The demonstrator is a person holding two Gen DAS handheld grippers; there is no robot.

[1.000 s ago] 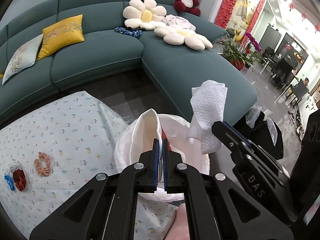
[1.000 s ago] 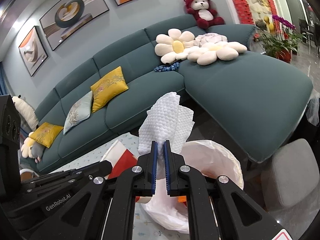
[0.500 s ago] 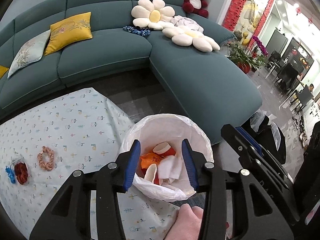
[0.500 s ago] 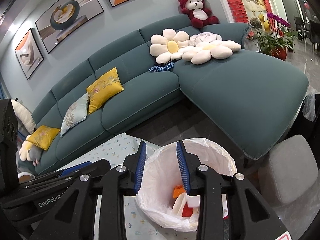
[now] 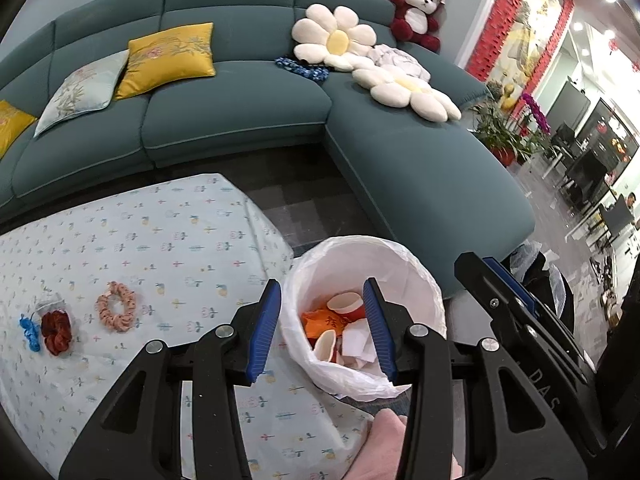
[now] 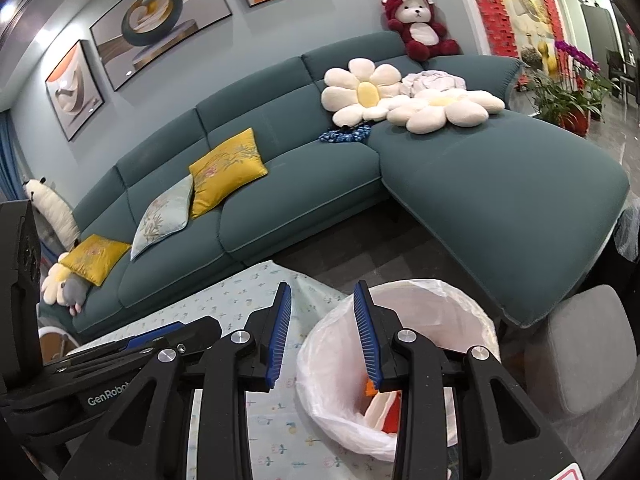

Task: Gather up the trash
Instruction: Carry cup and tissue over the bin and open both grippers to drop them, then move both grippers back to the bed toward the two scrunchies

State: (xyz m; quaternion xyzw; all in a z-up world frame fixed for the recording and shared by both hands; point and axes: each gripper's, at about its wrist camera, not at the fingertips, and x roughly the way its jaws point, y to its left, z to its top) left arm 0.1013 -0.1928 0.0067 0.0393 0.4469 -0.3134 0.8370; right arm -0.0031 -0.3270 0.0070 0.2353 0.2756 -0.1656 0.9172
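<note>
Trash [image 5: 344, 330] lies inside the white-lined bin [image 5: 424, 280], which stands on the floor just beside the edge of the desk [image 5: 160, 248] with its patterned cloth: an orange wrapper, pale cups and crumpled white paper. The left tongs [image 5: 322, 330] hang above the bin's near rim with their blue pads apart and nothing between them. The right tongs [image 6: 322, 334] are likewise parted and empty, over the desk's edge and the bin [image 6: 472, 308]. Hair ties [image 5: 116, 312] lie on the cloth, well apart from the bin.

Teal sectional sofa [image 6: 320, 184] (yellow cushions [image 6: 226, 170]), framed art [image 6: 160, 20], dark tile floor [image 6: 400, 256].
</note>
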